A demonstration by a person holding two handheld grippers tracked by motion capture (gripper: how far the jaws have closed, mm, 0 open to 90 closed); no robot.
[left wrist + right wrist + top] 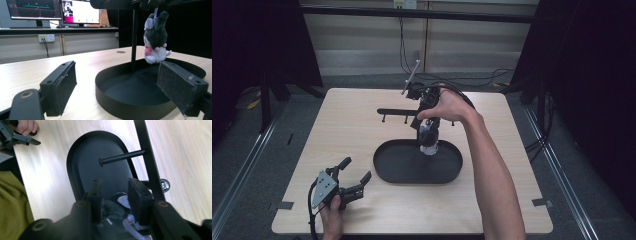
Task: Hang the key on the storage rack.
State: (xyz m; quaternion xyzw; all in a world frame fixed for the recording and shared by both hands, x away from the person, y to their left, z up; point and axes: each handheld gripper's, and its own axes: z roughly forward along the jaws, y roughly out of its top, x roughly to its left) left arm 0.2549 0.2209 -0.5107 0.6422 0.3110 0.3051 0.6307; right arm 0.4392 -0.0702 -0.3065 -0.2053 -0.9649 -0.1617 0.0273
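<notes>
black plush toy (155,40), grey-white w/ pink bits, hangs by its loop from the crossbar of the black stand (404,112), over the oval black tray (387,172) at desk (352,135) centre. seen from above it's at about 1 o'clock on the tray.

right claw (115,192) comes down from above, pointing at the toy; jaws partly open, toy between them but pads don't look pressed on it, so nothing gripped. left claw (354,175) sits idle on the desk at 8 o'clock from the tray, jaws wide open, holding nothing.

step in hand, as i read it: letting go after hanging the toy on the peg, or about to take it – can't tell which. to do it well: keep the wrist steady, open jaws evenly so neither pad drags the fur, lift straight up clear of the crossbar, don't nudge the thin post. check the loop sits fully on the peg before backing off, else toy drops into the tray.
</notes>
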